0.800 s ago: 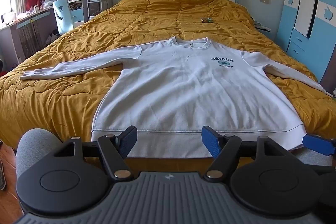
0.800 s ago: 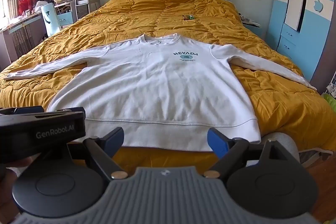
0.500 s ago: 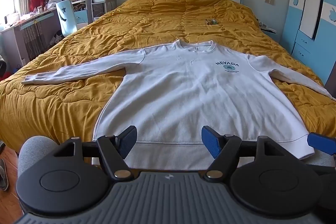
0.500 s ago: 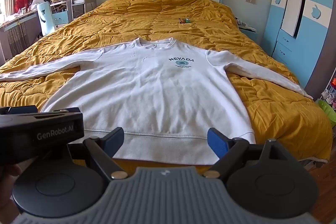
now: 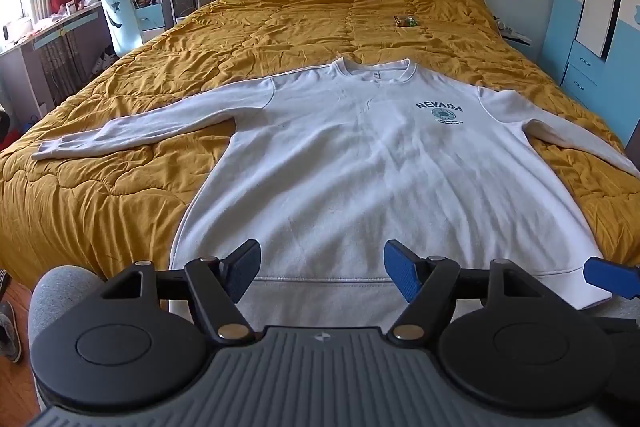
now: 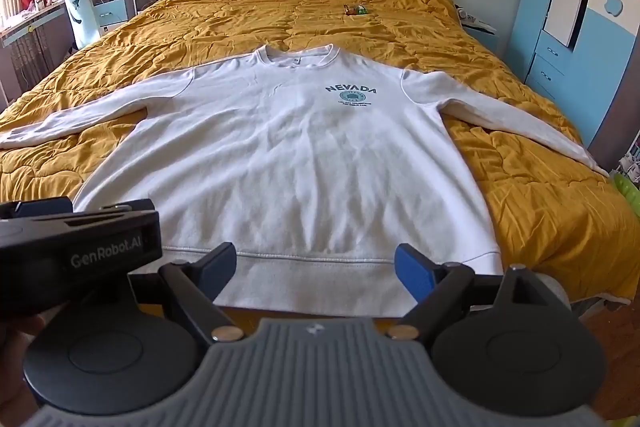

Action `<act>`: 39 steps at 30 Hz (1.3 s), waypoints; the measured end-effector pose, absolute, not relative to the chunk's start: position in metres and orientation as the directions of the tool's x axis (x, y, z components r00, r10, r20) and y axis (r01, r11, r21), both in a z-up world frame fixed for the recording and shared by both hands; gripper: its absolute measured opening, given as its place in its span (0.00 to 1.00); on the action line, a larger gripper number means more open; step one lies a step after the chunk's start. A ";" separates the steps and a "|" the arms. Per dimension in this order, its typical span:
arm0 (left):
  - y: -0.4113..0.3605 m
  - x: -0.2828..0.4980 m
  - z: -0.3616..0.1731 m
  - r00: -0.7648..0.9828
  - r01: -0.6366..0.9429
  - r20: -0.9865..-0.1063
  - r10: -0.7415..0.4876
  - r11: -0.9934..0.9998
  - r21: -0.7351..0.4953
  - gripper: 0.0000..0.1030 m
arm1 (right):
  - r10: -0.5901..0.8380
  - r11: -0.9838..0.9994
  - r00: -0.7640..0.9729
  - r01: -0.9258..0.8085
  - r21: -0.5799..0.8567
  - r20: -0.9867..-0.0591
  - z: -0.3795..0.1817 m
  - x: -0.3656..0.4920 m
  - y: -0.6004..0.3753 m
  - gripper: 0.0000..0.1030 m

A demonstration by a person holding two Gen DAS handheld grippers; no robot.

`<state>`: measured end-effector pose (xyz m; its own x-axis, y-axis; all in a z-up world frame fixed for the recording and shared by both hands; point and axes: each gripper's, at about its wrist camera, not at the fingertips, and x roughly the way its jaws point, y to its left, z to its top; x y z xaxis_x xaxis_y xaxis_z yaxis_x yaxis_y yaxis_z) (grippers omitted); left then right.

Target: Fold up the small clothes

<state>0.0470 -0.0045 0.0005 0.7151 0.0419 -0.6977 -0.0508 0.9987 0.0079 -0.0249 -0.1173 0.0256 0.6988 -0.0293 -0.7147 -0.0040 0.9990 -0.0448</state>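
a white sweatshirt [image 5: 372, 179] printed "nevada" lies flat, front up, on the mustard quilt [image 5: 320, 15] of the bed, sleeves stretched out to both sides, hem at the near edge. the left gripper [image 5: 322, 269] and right gripper [image 6: 316, 267] hover side by side above the hem, fingers [image 5: 402, 275] spread wide, pinching nothing.

Each black hand-held gripper [image 5: 322, 273] has blue fingertips [image 6: 414, 271].
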 end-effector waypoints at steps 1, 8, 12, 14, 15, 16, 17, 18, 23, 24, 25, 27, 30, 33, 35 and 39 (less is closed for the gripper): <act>-0.005 0.048 0.000 0.711 -0.046 -0.702 0.040 0.999 0.010 0.80 | -0.033 0.999 0.693 -0.001 -0.047 -0.720 0.024 -0.024 -0.117 0.80; -0.011 0.047 -0.002 0.703 -0.011 -0.711 0.013 1.000 0.007 0.80 | -0.038 0.999 0.676 0.019 -0.035 -0.735 0.022 -0.026 -0.124 0.80; -0.015 0.046 -0.001 0.708 0.001 -0.706 0.010 1.000 0.015 0.80 | -0.058 0.998 0.684 0.023 -0.058 -0.728 0.023 -0.030 -0.125 0.80; -0.015 0.047 -0.002 0.705 0.003 -0.709 0.003 1.000 0.007 0.80 | -0.064 0.998 0.684 0.027 -0.063 -0.726 0.023 -0.030 -0.126 0.80; -0.015 0.047 -0.002 0.706 0.004 -0.709 0.000 1.000 0.005 0.80 | -0.065 0.998 0.684 0.027 -0.063 -0.726 0.023 -0.031 -0.127 0.80; -0.015 0.047 -0.002 0.706 0.004 -0.708 0.000 1.000 0.004 0.80 | -0.065 0.998 0.685 0.028 -0.063 -0.726 0.023 -0.031 -0.127 0.80; -0.015 0.047 -0.002 0.707 0.004 -0.708 0.002 1.000 0.007 0.80 | -0.065 0.998 0.686 0.029 -0.063 -0.725 0.023 -0.031 -0.127 0.80; -0.015 0.047 -0.002 0.708 0.003 -0.706 0.007 1.000 0.012 0.80 | -0.068 0.997 0.687 0.030 -0.066 -0.723 0.023 -0.031 -0.127 0.80; -0.017 0.047 -0.003 0.715 -0.003 -0.699 0.023 1.000 0.030 0.80 | -0.088 0.995 0.694 0.032 -0.091 -0.715 0.023 -0.031 -0.125 0.80; -0.018 0.046 -0.003 0.718 -0.004 -0.695 0.029 0.999 0.038 0.80 | -0.091 0.995 0.693 0.034 -0.094 -0.715 0.023 -0.031 -0.125 0.80; -0.019 0.046 -0.003 0.719 -0.005 -0.694 0.034 0.999 0.044 0.80 | -0.093 0.995 0.692 0.034 -0.096 -0.716 0.023 -0.030 -0.125 0.80; -0.019 0.047 -0.004 0.716 -0.007 -0.697 0.034 0.999 0.041 0.80 | -0.094 0.995 0.688 0.037 -0.094 -0.720 0.022 -0.030 -0.125 0.80; -0.017 0.047 -0.004 0.716 -0.009 -0.697 0.023 1.000 0.023 0.80 | -0.092 0.995 0.688 0.041 -0.088 -0.720 0.022 -0.030 -0.126 0.80; -0.017 0.046 -0.003 0.726 -0.010 -0.688 0.025 1.000 0.026 0.80 | -0.092 0.995 0.691 0.043 -0.086 -0.717 0.023 -0.030 -0.125 0.80; -0.018 0.046 -0.003 0.724 -0.015 -0.689 0.029 1.000 0.026 0.80 | -0.087 0.996 0.690 0.042 -0.079 -0.719 0.023 -0.030 -0.126 0.80; -0.017 0.047 -0.003 0.720 -0.014 -0.693 0.024 1.000 0.019 0.80 | -0.078 0.997 0.690 0.042 -0.068 -0.719 0.023 -0.030 -0.126 0.80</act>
<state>0.0470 -0.0173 -0.0029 0.7203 0.0238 -0.6933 -0.0143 0.9997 0.0194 -0.0303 -0.1263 0.0227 0.6902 -0.0780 -0.7194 0.0418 0.9968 -0.0679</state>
